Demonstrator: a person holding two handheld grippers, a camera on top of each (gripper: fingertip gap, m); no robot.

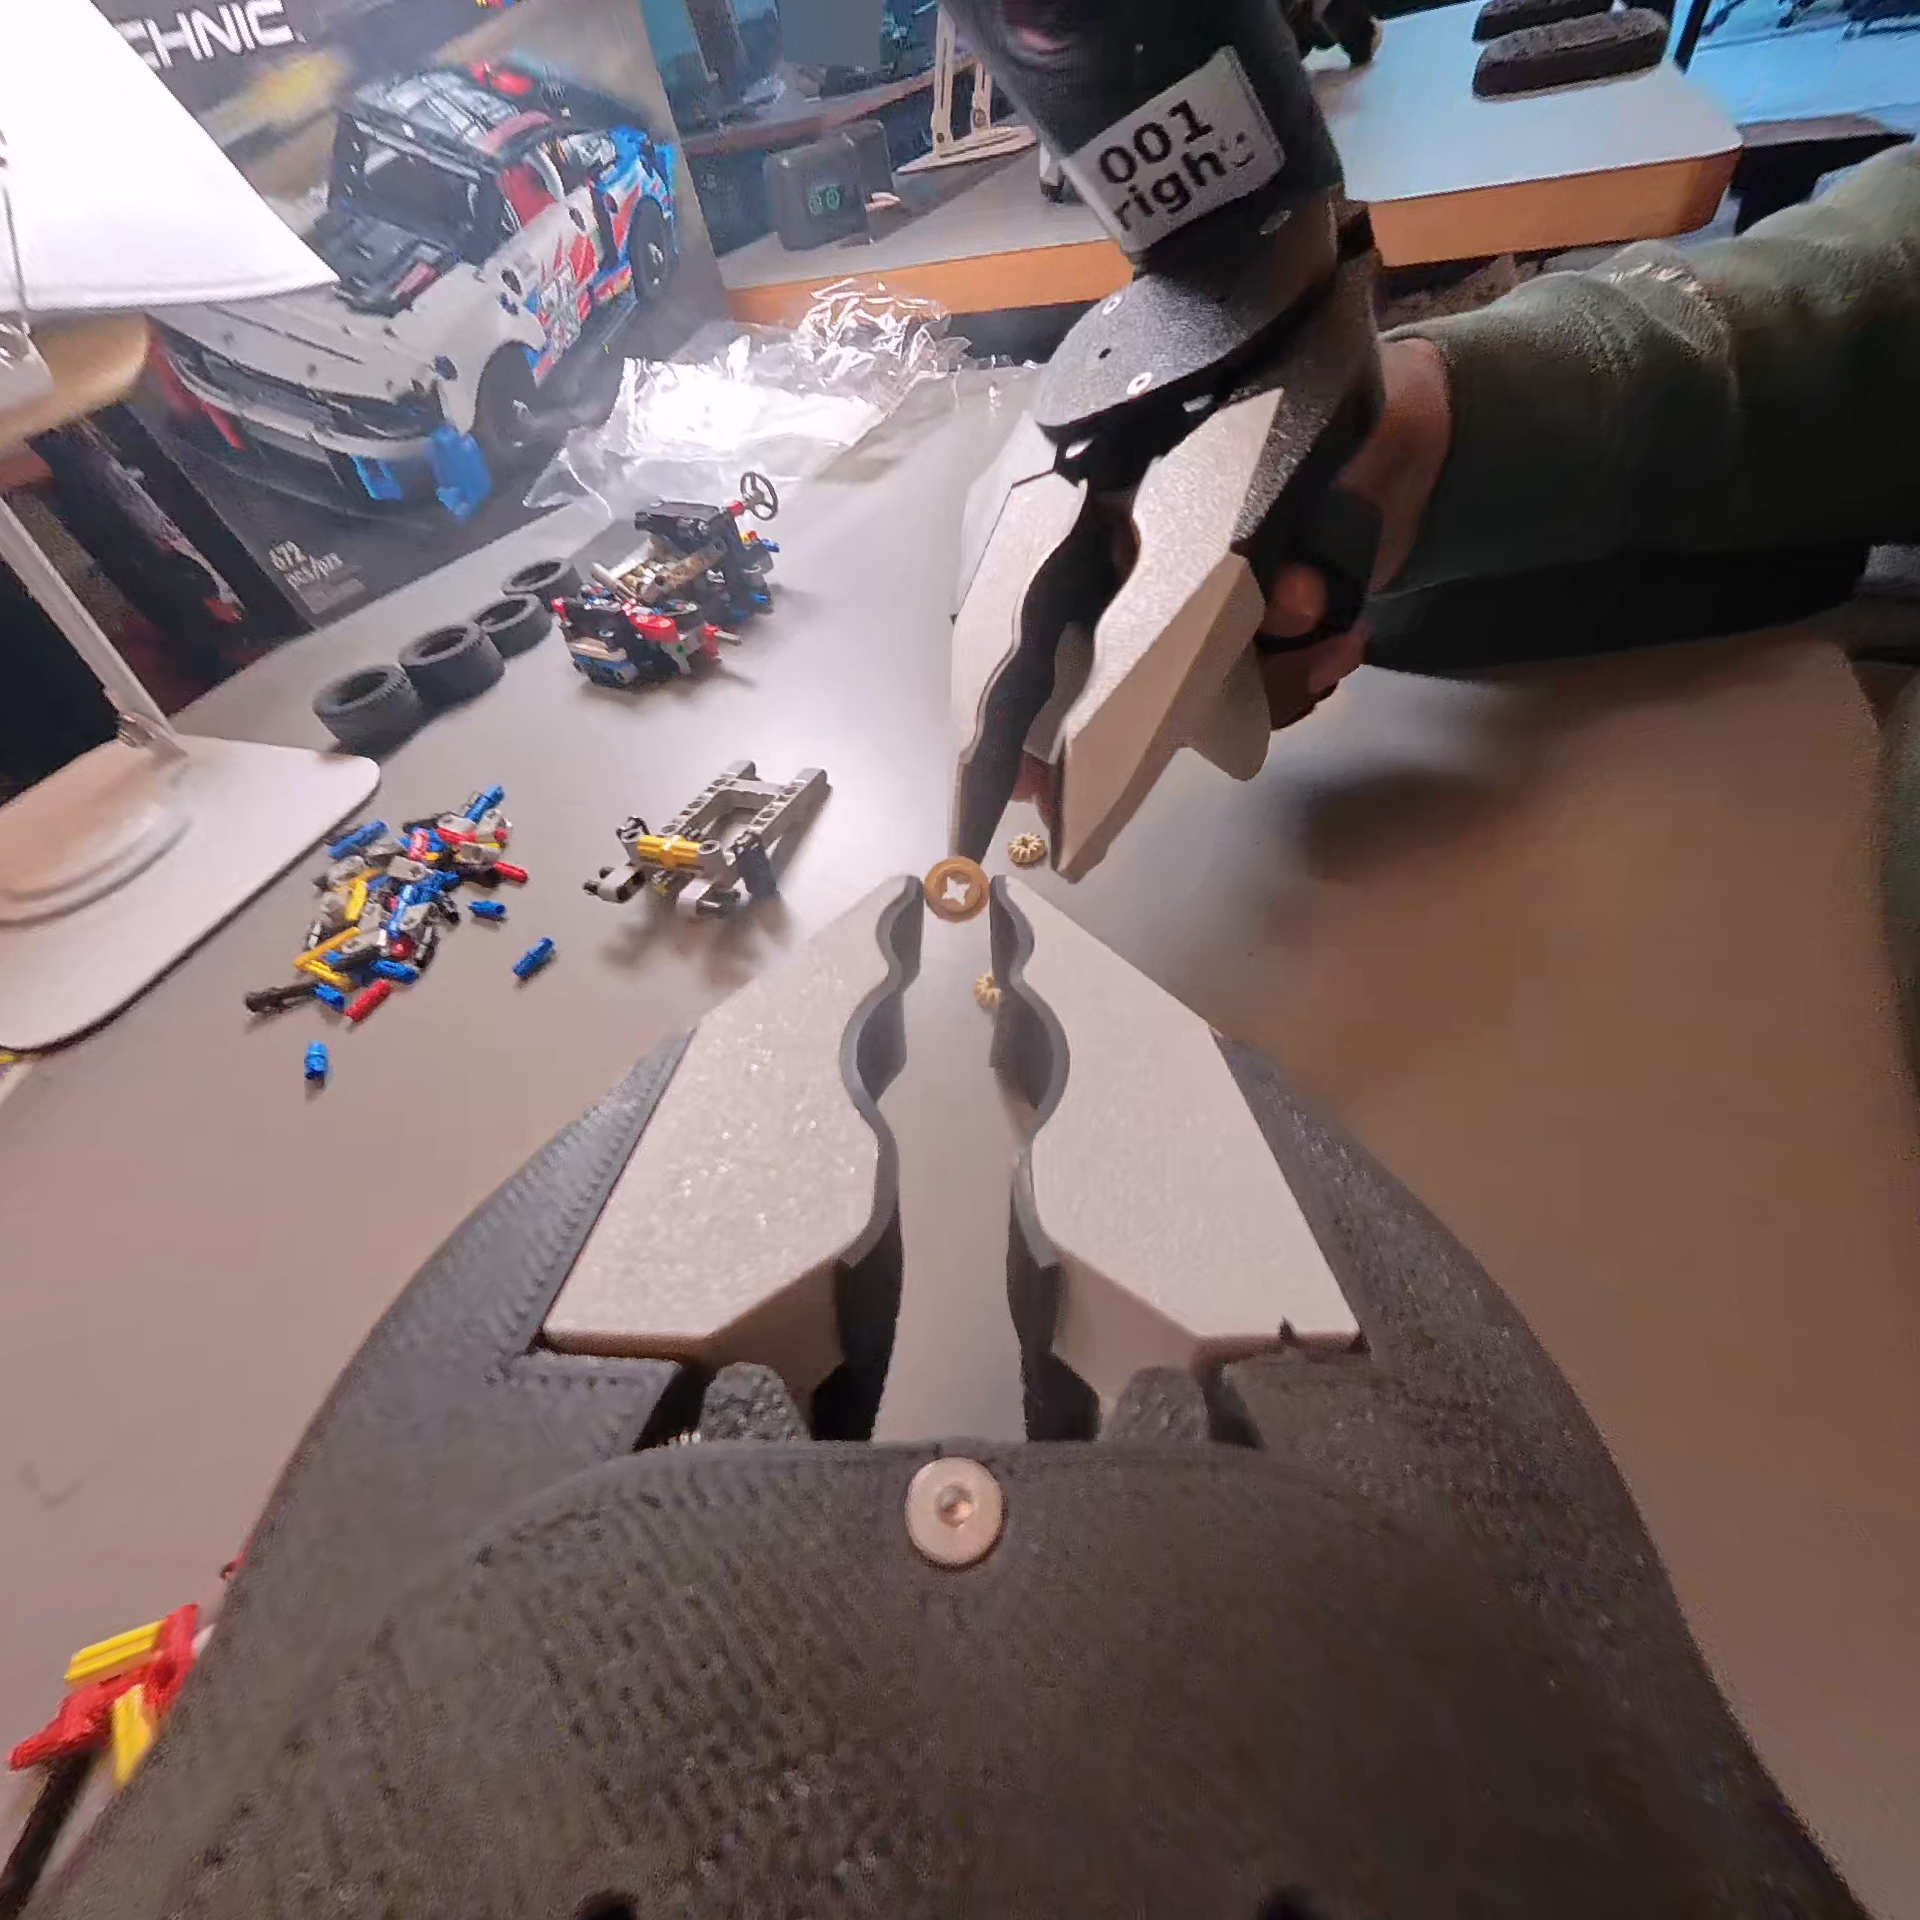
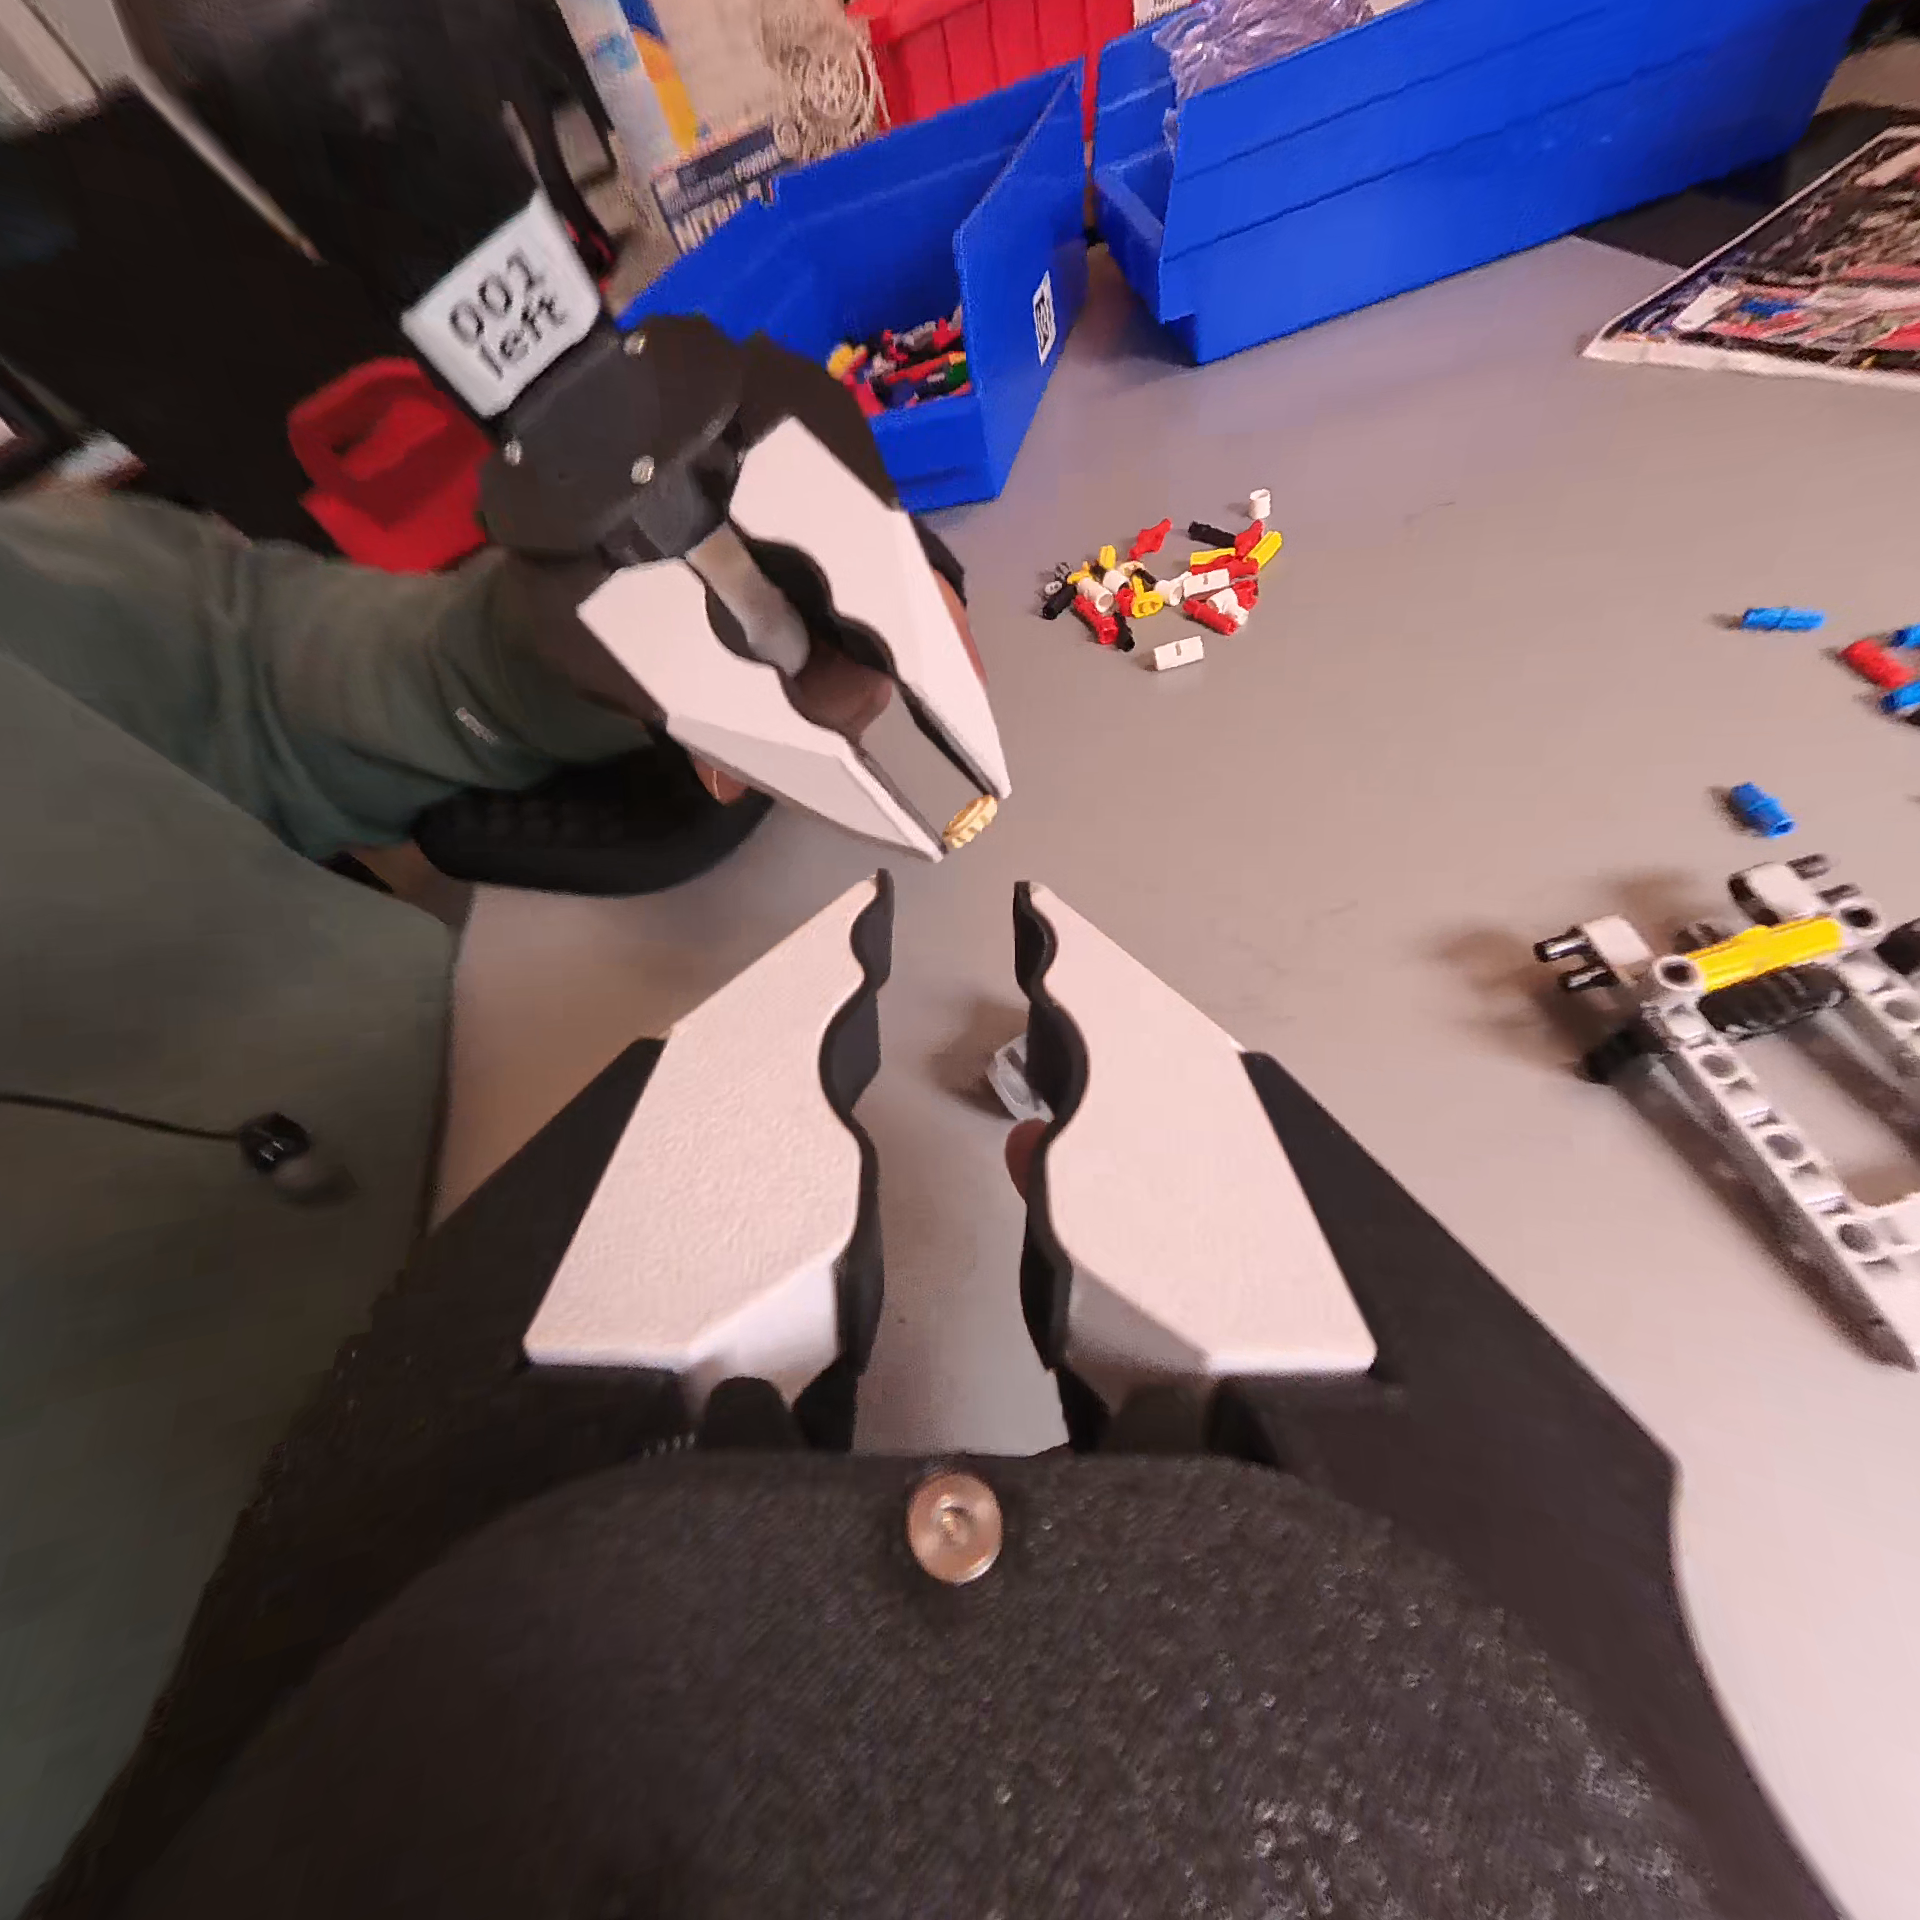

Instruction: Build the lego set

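My left gripper [image 1: 954, 900] is shut on a small tan gear [image 1: 956, 885], pinched at its fingertips just above the grey table [image 1: 1351, 1039]. The right wrist view shows that gripper [image 2: 975, 831] and the gear [image 2: 968, 821] too. My right gripper [image 2: 951, 888] is open and empty, its tips close to the left gripper's. In the left wrist view it [image 1: 1023, 857] points down over a second tan gear [image 1: 1029, 850] on the table. A third tan gear [image 1: 985, 989] lies under my left fingers. A grey frame assembly [image 1: 717, 842] [image 2: 1766, 1039] lies nearby.
A part-built car chassis [image 1: 665, 592], several tyres [image 1: 447, 655], a pile of small pins [image 1: 405, 904], the set's box [image 1: 416, 260], a lamp base [image 1: 156, 831] and a plastic bag [image 1: 748, 405] stand left. Blue bins [image 2: 935, 312], a booklet [image 2: 1787, 281] and another pile of parts [image 2: 1164, 582] lie beyond. Only a small space, under 4 cm, lies between the two pairs of fingers.
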